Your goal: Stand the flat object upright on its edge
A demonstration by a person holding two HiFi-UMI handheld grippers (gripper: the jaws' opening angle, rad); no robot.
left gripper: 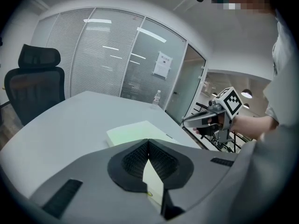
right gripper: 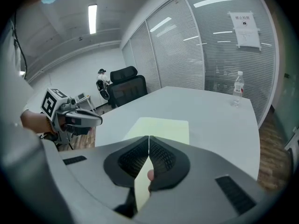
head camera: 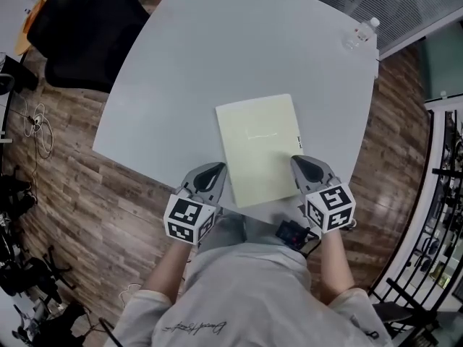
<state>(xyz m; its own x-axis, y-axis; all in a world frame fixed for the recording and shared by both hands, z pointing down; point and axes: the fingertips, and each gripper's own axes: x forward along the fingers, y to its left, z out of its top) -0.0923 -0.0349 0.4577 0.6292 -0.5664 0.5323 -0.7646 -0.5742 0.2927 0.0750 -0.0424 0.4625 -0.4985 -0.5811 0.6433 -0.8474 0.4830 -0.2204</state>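
Observation:
A pale yellow-green flat book [head camera: 259, 147] lies flat on the grey table [head camera: 188, 63], close to the near edge. My left gripper [head camera: 219, 168] hovers just off the book's near-left corner, jaws shut with nothing between them. My right gripper [head camera: 296, 161] is at the book's near-right edge, also shut and empty. In the left gripper view the shut tips [left gripper: 148, 141] point over the book [left gripper: 135, 132], with the right gripper [left gripper: 212, 118] beyond it. The right gripper view shows its shut tips [right gripper: 149, 138] above the book [right gripper: 161, 127] and the left gripper [right gripper: 77, 118] at the left.
A clear water bottle [head camera: 360, 35] stands at the table's far right corner. A black office chair [head camera: 87, 27] sits off the far left side. Wooden floor surrounds the table, and cables lie at the left. Glass partition walls with blinds run behind.

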